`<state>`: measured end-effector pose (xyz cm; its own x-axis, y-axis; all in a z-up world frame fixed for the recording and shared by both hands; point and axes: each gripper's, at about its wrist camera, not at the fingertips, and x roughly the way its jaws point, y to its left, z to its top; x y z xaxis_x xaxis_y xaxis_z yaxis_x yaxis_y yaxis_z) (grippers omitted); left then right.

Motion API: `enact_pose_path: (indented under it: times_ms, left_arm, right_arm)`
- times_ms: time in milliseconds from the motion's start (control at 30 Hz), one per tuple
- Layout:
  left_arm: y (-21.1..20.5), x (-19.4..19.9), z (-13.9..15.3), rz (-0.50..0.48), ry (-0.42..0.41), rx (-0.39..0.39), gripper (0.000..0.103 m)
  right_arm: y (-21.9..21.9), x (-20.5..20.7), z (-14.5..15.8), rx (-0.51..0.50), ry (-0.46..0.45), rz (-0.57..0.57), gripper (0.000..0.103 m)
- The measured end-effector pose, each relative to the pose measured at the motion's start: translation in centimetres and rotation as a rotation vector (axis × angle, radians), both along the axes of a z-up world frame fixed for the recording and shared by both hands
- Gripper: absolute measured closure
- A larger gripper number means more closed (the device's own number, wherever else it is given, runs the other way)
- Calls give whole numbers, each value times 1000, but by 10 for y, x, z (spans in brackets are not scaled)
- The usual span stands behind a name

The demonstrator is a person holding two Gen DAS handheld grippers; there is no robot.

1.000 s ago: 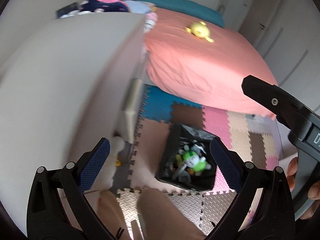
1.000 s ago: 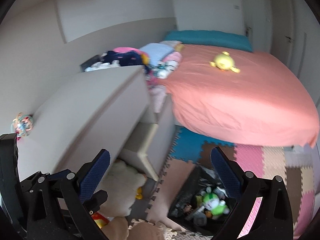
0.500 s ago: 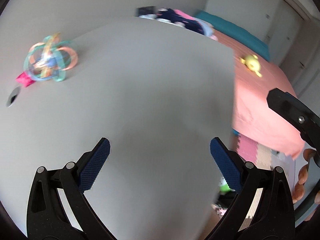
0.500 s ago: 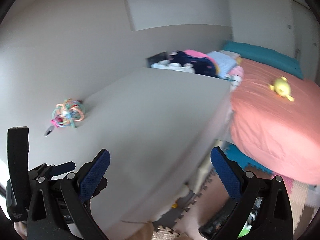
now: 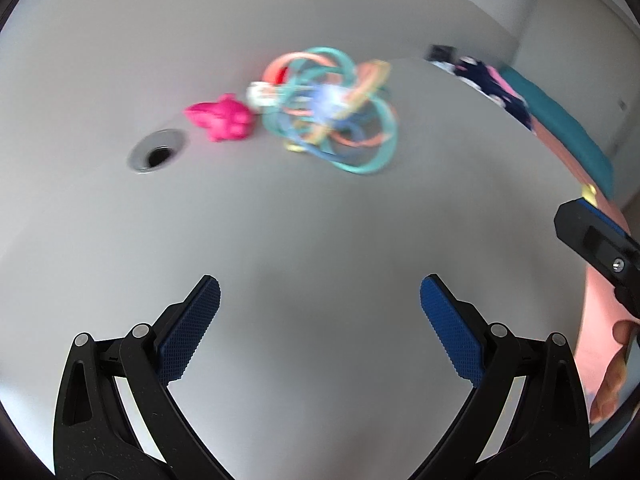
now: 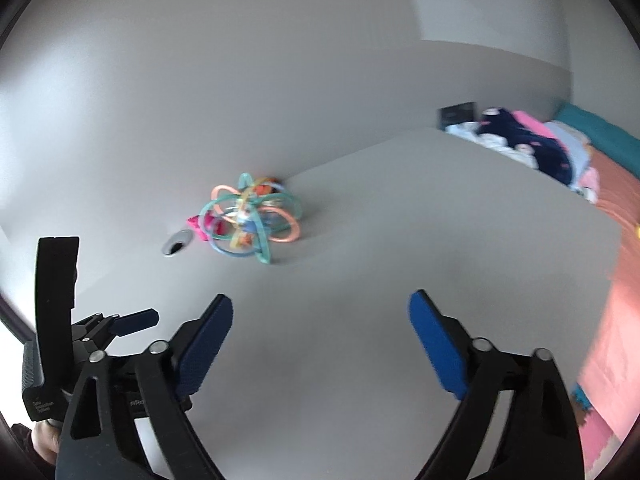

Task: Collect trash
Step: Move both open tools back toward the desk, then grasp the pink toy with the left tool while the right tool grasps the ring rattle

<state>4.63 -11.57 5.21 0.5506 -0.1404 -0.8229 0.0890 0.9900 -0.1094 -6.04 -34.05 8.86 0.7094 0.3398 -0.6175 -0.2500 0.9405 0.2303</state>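
Held the left gripper (image 5: 320,284) above a grey desk (image 5: 320,220), tilted down at the top, jaws spread wide, nothing between the blue pads (image 5: 192,328). Touched nothing with it.

Found a pink piece (image 5: 222,118) lying on the desk well ahead of the fingertips, close to the wall (image 5: 160,20). Could not tell through the blur what sort of thing it was. Saw it just left of a ring toy (image 5: 332,108) made of looped teal, orange and yellow bands; could not tell whether the two touched. Noted a round cable hole (image 5: 156,154) in the desk top just left of the pink piece, apart from it.

Held the right gripper (image 6: 320,298) over the same desk, on the left one's right, its jaws closing yet wide apart, nothing between them. From its camera, saw the toy ahead and left of centre, with the pink piece half hidden behind the toy's left side and the hole further left. Caught the left gripper's black body at that view's left edge. In the left view, caught one black finger of the right gripper at the right edge, with a hand (image 5: 612,376) on the handle below it.

Made out a clothes pile (image 6: 520,140) at the desk's far end, and past it a bed (image 6: 612,184) with a pink cover and a teal pillow.
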Motion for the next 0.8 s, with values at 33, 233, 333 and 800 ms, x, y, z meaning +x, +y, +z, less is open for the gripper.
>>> enact_pose_path:
  times_ms: [33,233,333,800]
  left_arm:
    - [6,3,0,15,1,1,6]
    - [41,23,-1,99,2,4,6]
    - [52,34,-2,131,3,6,6]
    - [82,62,-10,212,12,7,6]
  right_arm:
    - [6,6,-1,-3,6,11,27]
    - [34,36,-7,44,23,105,34]
    - [44,54,-7,78,16,113,42]
    - [65,126,-12,215,48,135,74]
